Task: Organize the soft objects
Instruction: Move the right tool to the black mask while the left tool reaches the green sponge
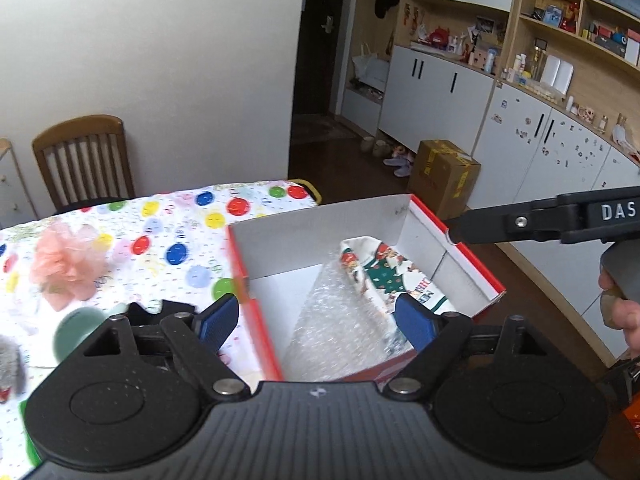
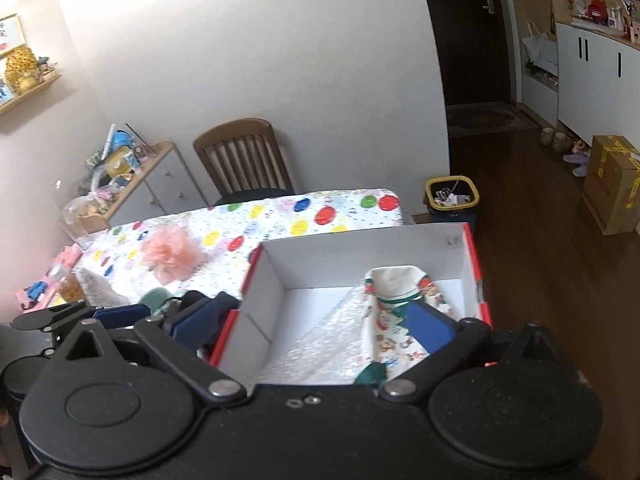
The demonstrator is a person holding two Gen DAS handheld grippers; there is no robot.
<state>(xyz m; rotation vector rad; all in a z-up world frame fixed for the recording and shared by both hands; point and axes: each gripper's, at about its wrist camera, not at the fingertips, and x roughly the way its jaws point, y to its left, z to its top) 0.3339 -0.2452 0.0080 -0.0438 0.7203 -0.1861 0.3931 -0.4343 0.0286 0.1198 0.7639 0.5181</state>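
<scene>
Both grippers hover, fingers spread and holding nothing, over the box (image 1: 476, 264).

Printed sock (image 2: 394, 320) and bubble wrap (image 1: 336, 320) lie inside; pink puff (image 1: 66, 260) at left, probably next.

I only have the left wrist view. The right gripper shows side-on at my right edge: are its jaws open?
Observer: Yes. The right gripper is open and empty, one jaw above the sock in the box.
Operator: What stands left of the chair? My view cuts off there.
Observer: A low cabinet with clutter piled on top.
Operator: I see a yellow sliver past the table's end.
Observer: That is the rim of a dark bin on the floor.
</scene>
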